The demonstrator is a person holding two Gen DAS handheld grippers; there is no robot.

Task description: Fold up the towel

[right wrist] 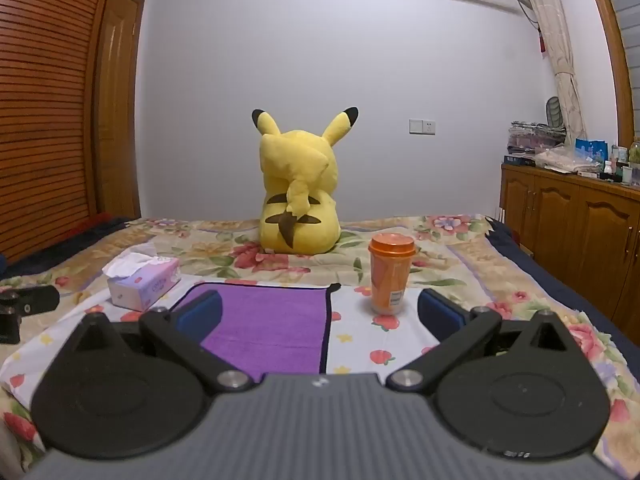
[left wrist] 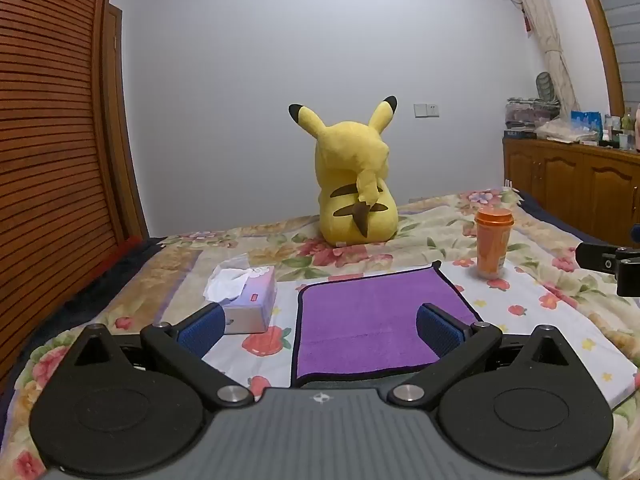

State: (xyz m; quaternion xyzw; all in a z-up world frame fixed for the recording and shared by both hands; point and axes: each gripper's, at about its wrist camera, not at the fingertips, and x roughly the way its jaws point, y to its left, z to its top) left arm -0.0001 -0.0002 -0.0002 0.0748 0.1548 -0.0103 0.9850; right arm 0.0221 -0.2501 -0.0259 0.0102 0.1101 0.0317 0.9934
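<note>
A purple towel (left wrist: 368, 320) with a dark border lies flat on the flowered bed sheet (left wrist: 532, 320); a fold crease crosses its near part. It also shows in the right wrist view (right wrist: 276, 320). My left gripper (left wrist: 320, 328) is open and empty, hovering over the towel's near left edge, its fingers with blue pads (left wrist: 436, 328) spread wide. My right gripper (right wrist: 320, 316) is open and empty, above the towel's right edge, its left pad (right wrist: 200, 312) over the towel. Part of the right gripper shows at the right edge of the left wrist view (left wrist: 612, 264).
A tissue box (left wrist: 248, 300) sits left of the towel. An orange lidded cup (right wrist: 390, 276) stands right of it. A yellow Pikachu plush (right wrist: 298, 184) sits at the far side of the bed. A wooden cabinet (right wrist: 572, 224) stands at the right, a slatted wardrobe (left wrist: 48, 160) at the left.
</note>
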